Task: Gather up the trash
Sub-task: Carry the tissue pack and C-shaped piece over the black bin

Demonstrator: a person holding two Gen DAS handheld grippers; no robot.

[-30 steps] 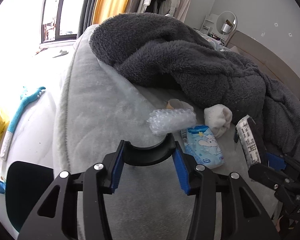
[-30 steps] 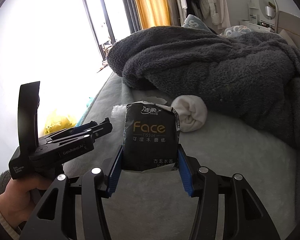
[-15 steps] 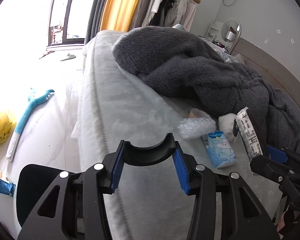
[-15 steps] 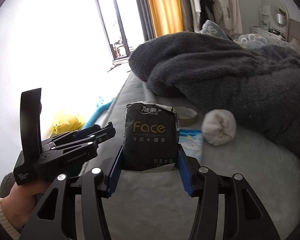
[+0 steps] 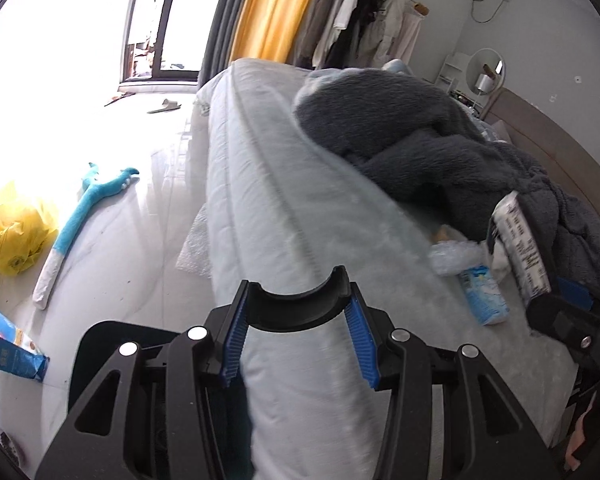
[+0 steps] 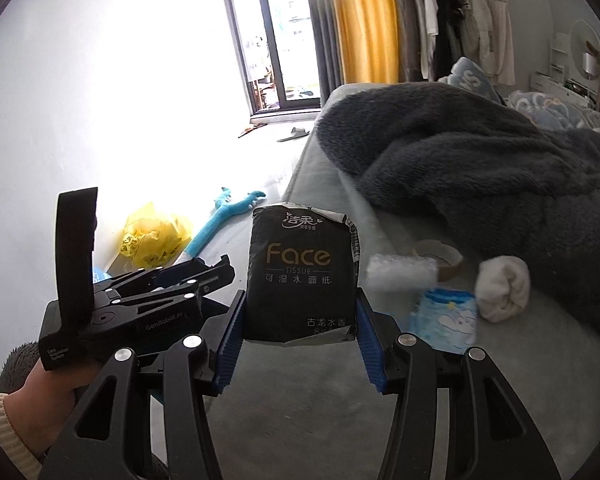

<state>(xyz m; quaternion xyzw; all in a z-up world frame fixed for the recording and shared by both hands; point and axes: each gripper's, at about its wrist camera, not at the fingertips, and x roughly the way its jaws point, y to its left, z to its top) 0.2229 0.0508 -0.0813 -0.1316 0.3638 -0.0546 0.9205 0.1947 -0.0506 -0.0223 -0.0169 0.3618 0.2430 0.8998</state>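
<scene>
My right gripper is shut on a black "Face" tissue pack, held above the bed's near edge; the pack also shows in the left wrist view. My left gripper is open and empty, over the side of the grey bed. On the bed lie a bubble-wrap roll, a blue tissue packet, a tape roll and a white rolled sock. A yellow plastic bag lies on the floor at the left.
A dark grey fleece blanket is piled on the bed. On the white floor lie a teal plush toy, a blue packet and a slipper. A window, yellow curtain and clothes rack stand behind.
Both grippers have pulled back and swung left, away from the items on the bed towards the floor side. The right gripper keeps its hold on the black tissue pack.
</scene>
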